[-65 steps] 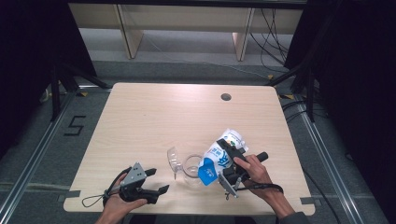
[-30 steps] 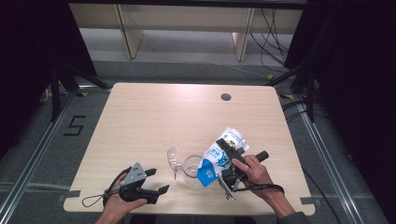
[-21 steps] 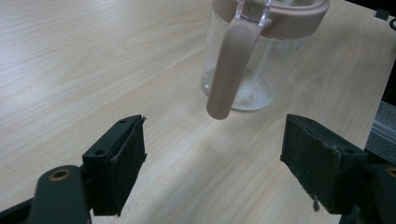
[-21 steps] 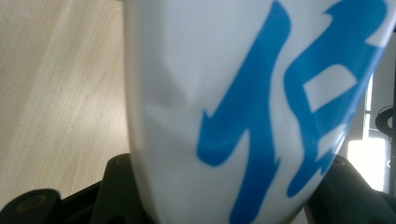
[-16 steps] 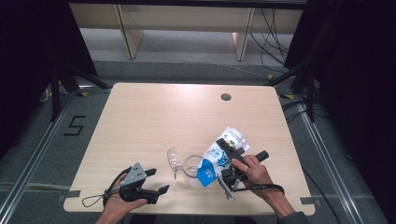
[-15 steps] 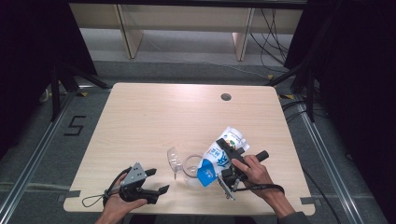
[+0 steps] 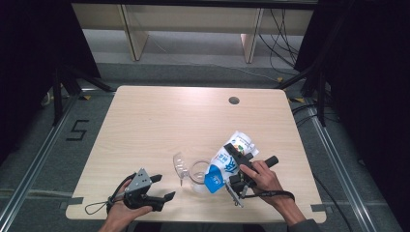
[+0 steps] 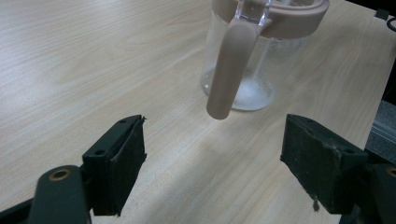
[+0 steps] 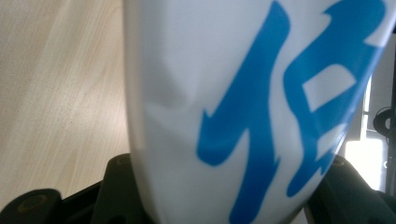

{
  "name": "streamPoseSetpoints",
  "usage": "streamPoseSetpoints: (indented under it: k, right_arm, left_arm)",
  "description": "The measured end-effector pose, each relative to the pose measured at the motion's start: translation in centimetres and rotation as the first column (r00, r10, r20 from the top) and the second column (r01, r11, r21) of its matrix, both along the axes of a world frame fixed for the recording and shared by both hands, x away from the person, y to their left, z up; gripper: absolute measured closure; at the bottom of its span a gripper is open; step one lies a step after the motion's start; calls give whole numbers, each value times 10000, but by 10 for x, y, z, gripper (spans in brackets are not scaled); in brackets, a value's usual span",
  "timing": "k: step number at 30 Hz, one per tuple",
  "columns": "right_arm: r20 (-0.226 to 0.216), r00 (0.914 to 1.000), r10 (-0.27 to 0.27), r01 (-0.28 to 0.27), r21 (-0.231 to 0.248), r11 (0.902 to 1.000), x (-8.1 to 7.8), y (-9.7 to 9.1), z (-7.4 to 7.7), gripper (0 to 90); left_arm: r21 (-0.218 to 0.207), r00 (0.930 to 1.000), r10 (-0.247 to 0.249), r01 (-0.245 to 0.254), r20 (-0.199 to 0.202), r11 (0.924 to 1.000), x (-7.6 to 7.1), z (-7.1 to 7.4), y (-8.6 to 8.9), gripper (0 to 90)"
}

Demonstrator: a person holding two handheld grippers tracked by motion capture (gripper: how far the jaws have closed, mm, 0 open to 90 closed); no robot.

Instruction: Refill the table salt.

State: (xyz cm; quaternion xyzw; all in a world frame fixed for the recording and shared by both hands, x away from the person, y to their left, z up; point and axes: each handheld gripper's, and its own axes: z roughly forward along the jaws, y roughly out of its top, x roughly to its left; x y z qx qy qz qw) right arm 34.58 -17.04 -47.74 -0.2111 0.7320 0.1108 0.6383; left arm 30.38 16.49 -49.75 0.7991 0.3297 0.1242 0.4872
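Near the front edge of the wooden surface (image 7: pixel 159 121) sits a clear glass pitcher (image 8: pixel 247 60) with a pinkish rim and handle, and it looks like it's getting filled from a white-and-blue pouch (image 7: pixel 227 162). That pouch is pinched between the jaws of the right gripper (image 7: pixel 237 181), tilted so its blue corner hangs right at the pitcher's mouth. Can't tell from the pictures whether anything is actually coming out, though there's some pale stuff at the bottom of the pitcher. The left gripper (image 7: pixel 162 188) is parked just beside the pitcher, handle side, jaws spread wide and holding nothing. My worry: nobody's steadying that pitcher, so if the pouch bumps the rim it could slide or tip. A soft pouch can also sag in the grip and dump its contents past the opening onto the wood.
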Motion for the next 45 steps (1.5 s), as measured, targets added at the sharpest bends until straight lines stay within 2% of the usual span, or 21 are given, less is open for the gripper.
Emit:
streamPoseSetpoints:
  k: [3, 4, 5, 6, 7, 8, 9, 15, 18, 19, 22, 24, 25, 26, 27, 28, 45]
  right_arm:
    - [282, 9993, 264, -252, -401, 9989, 1, 2, 3, 502]
    - [217, 9994, 261, -253, -370, 9990, 1, 1, 2, 503]
    - [403, 9981, 458, -433, -603, 9972, 2, 2, 4, 503]
    - [208, 9995, 253, -246, -359, 9991, 1, 1, 2, 503]
    - [215, 9995, 248, -240, -358, 9991, 1, 1, 2, 503]
    - [434, 9980, 463, -437, -591, 9973, 2, 2, 4, 503]
    - [179, 9998, 74, -70, -234, 9997, 0, 0, 1, 503]
    - [135, 9999, 52, -48, -243, 9997, 0, 0, 1, 505]
    - [263, 9994, 204, -192, -448, 9988, 1, 1, 2, 506]
    - [181, 9998, -19, 24, -325, 9995, 0, 1, 1, 506]
    - [195, 9998, -18, 24, -314, 9995, 0, 1, 1, 506]
    - [236, 9997, 77, -67, -411, 9991, 0, 1, 1, 508]
    - [393, 9990, 192, -168, -591, 9981, 1, 2, 3, 508]
    - [322, 9994, 147, -131, -496, 9987, 1, 2, 2, 508]
    - [494, 9982, 329, -293, -710, 9970, 1, 3, 4, 508]
    - [349, 9993, 130, -114, -467, 9988, 0, 2, 2, 508]
    - [488, 9987, 112, -86, -538, 9985, 0, 2, 3, 515]
  left_arm:
    - [78, 10000, -8, 8, -40, 10000, 0, 1, 0, 211]
    - [79, 10000, -9, 9, -41, 10000, 0, 1, 0, 211]
    - [75, 10000, -5, 5, -40, 10000, 0, 0, 0, 211]
    - [72, 10000, -2, 3, -40, 10000, 0, 0, 0, 211]
    - [69, 10000, -3, 3, -38, 10000, 0, 0, 0, 211]
    - [67, 10000, -4, 4, -37, 10000, 0, 0, 0, 211]
    - [71, 10000, -5, 5, -37, 10000, 0, 0, 0, 211]
    - [80, 10000, -4, 5, -36, 10000, 0, 0, 0, 211]
    - [73, 10000, -9, 9, -43, 10000, 0, 1, 0, 211]
    - [72, 10000, -5, 6, -42, 10000, 0, 0, 0, 211]
    - [76, 10000, -2, 2, -41, 10000, 0, 0, 0, 211]
    - [80, 10000, -2, 2, -41, 10000, 0, 0, 0, 211]
    - [88, 10000, -11, 11, -43, 10000, 0, 0, 0, 211]
    - [59, 10000, -36, 36, -42, 10000, 0, 0, 0, 211]
    - [85, 10000, -2, 2, -45, 10000, 0, 0, 0, 211]
    - [100, 10000, 13, -12, -41, 9999, 0, 1, 0, 211]
    - [31, 10000, -57, 57, -55, 10000, 0, 0, 0, 211]
